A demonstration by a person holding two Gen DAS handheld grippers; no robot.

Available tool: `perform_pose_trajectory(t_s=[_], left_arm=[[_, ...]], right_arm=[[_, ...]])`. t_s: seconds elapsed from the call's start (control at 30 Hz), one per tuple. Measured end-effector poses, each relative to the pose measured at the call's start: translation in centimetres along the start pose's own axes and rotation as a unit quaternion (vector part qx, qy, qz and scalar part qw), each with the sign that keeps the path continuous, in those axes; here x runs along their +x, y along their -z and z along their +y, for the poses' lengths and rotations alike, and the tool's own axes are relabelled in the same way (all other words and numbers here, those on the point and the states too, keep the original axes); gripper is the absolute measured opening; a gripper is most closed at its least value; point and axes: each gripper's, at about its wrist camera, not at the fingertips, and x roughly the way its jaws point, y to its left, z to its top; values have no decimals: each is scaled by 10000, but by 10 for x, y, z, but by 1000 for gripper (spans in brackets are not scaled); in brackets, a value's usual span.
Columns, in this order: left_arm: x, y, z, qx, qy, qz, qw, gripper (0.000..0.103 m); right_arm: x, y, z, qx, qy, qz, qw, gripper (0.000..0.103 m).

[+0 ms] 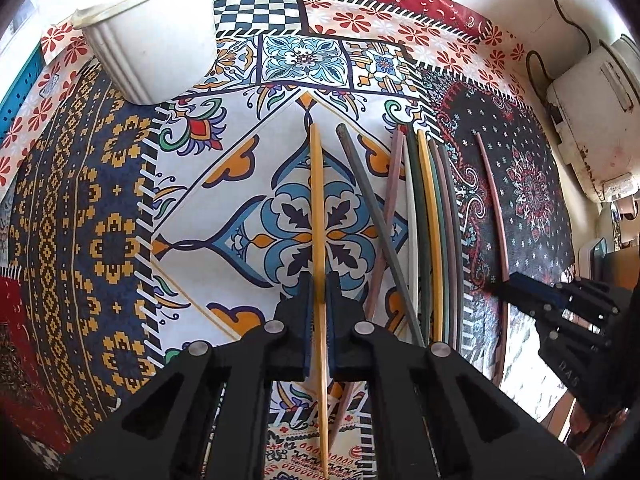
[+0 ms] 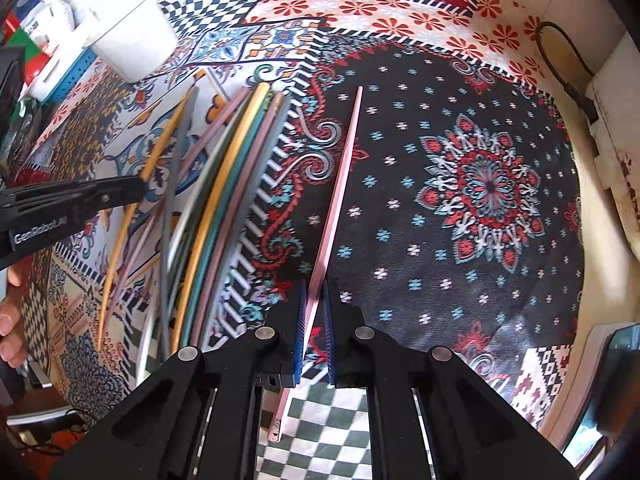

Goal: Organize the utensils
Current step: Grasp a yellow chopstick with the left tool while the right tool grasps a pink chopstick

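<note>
Chopsticks (image 1: 428, 216) mostly loose mid-surface; left tongs (image 1: 319, 312) clamp a yellow one (image 1: 318, 200), right tongs (image 2: 315, 312) a pink one (image 2: 340, 184); white bin (image 1: 152, 40) awaits.

Tabletop cloth (image 1: 100, 220): printed patchwork fabric, matt, soft weave; dark panel in the right wrist view looks slightly napped.

Yellow chopstick (image 1: 318, 216), centre of the left wrist view: smooth plastic look, faint sheen along its edge.

Grey chopstick (image 1: 374, 216) beside it: duller, matt finish.

Pink chopstick (image 2: 340, 184), centre of the right wrist view: smooth, pale, satin.

Chopstick bundle (image 1: 428, 220): same smooth plastic look, mixed colours.

White tub (image 1: 148, 36), upper left: ribbed plastic, semi-gloss.

Left gripper (image 1: 319, 320) and right gripper (image 2: 315, 320): black matt plastic bodies, layered texture, bright metal pins; fingers (image 2: 299, 328) faced with blue ridged pads, rubbery.
</note>
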Motion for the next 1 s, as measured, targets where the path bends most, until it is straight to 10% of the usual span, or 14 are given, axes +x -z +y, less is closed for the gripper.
perform_pose_trajectory(t_s=[0.4, 0.7, 1.0], left_arm=[[9, -16, -11, 585, -215, 595, 9963, 5], [20, -34, -39, 993, -264, 644, 9926, 30], [33, -38, -68, 1341, -683, 411, 9878, 5]], right_arm=[[3, -33, -35, 90, -171, 270, 9994, 6], [16, -64, -31, -471, 5, 371, 9982, 9], [27, -73, -10, -839, 109, 283, 9960, 7]])
